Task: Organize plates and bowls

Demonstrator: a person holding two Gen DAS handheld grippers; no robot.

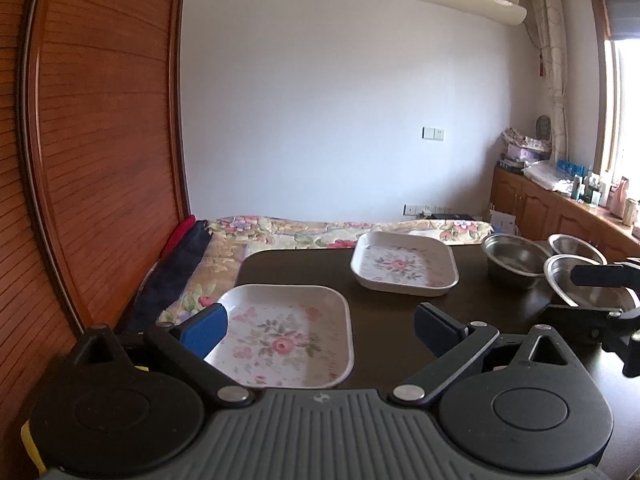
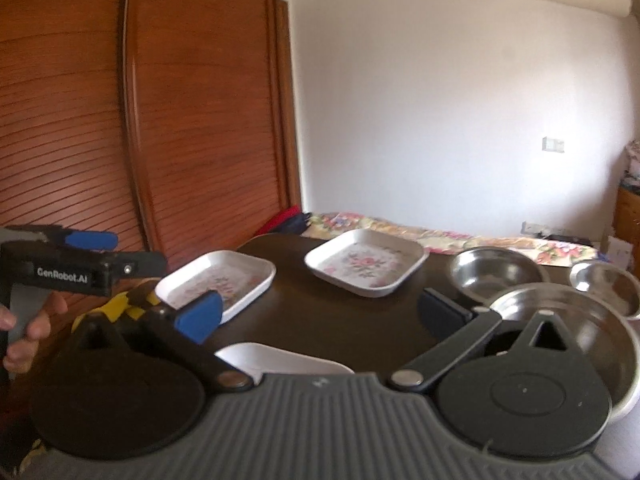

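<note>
Both grippers stand wide open with nothing held. Our left gripper hovers over the near plate, clear of it. Our right gripper hangs above the dark table, with a white rim just under it and a large bowl at its right. Beyond sit a far plate and two smaller bowls, near the floral bedspread.

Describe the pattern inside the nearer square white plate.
Pink flowers with green leaves on the square white plate; clearest in the left wrist view.
</note>
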